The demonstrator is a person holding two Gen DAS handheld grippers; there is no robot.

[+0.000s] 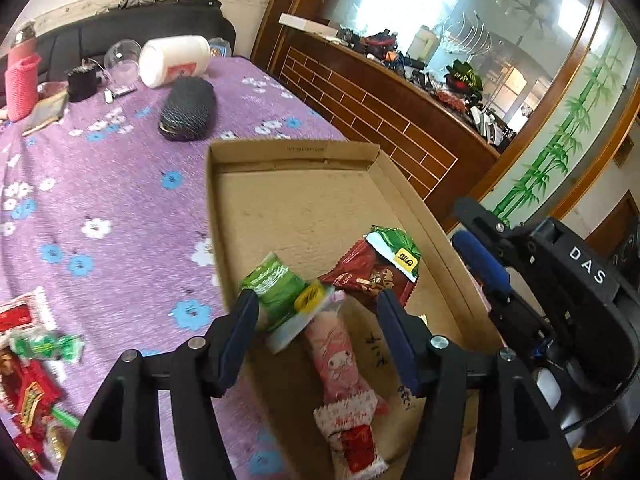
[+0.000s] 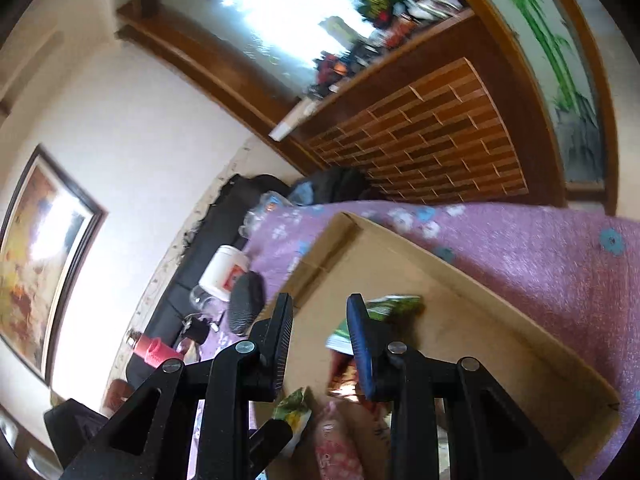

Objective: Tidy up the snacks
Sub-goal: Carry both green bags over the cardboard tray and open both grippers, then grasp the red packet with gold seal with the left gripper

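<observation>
A shallow cardboard box lies on a purple flowered cloth. Inside it are a green snack packet, a dark red packet with a green top and a pink cartoon packet. My left gripper is open above the box, its fingers either side of the green and pink packets, holding nothing. My right gripper is open and empty, tilted over the same box; it also shows in the left wrist view at the box's right edge. Packets lie below it.
Loose red and green snack packets lie on the cloth at lower left. At the far end stand a white jar, a dark case, a pink bottle and a clear jar. A wooden ledge runs along the right.
</observation>
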